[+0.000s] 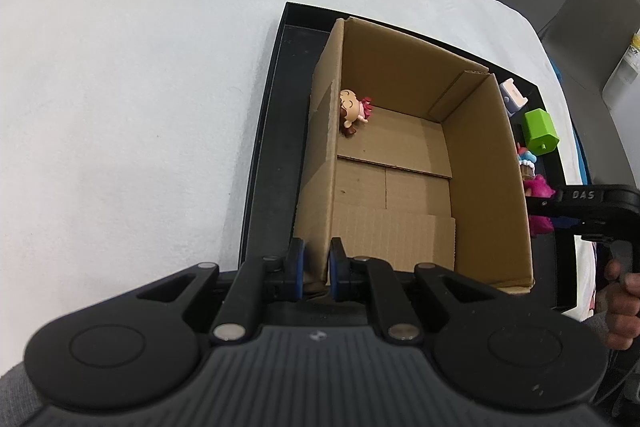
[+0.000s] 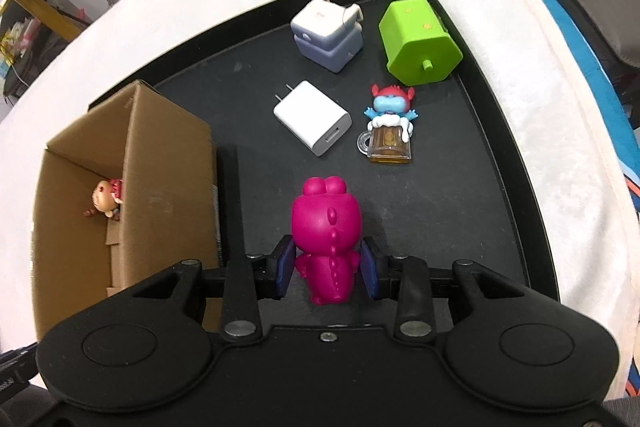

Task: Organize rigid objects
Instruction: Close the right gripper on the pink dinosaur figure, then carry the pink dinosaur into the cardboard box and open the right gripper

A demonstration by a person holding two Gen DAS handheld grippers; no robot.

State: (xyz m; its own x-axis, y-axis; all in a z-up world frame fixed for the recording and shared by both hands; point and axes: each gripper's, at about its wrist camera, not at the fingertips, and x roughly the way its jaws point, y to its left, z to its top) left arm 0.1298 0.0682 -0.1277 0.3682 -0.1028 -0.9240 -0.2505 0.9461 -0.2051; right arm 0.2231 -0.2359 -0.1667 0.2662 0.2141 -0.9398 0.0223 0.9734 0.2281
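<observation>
In the left wrist view, the left tongs [image 1: 316, 267] sit at lower centre, their blue pads pinched onto the near-left wall of the open cardboard box [image 1: 480, 163]. The box stands inside a black tray [image 1: 272, 131] on the white-covered counter [image 1: 120, 87]. A small doll figure [image 1: 354, 111] lies on the box floor against the left wall, in the far corner. At the right edge of that frame the right tongs enter sideways, with a person's hand [image 1: 624, 303] beneath.

In the right wrist view, the right tongs [image 2: 328, 267] at lower centre straddle a magenta dinosaur figure [image 2: 326, 223]; both blue pads are at its sides and appear to touch it, so it looks gripped, standing on the tray floor with its back to the camera. The box fills the left of this frame. Beyond the dinosaur lie a white charger [image 2: 312, 117], a blue monster in a mug [image 2: 390, 125] to its right, a grey-lilac cube toy [image 2: 328, 35] further up, and a green block [image 2: 416, 41] at upper right near the tray's corner.
</observation>
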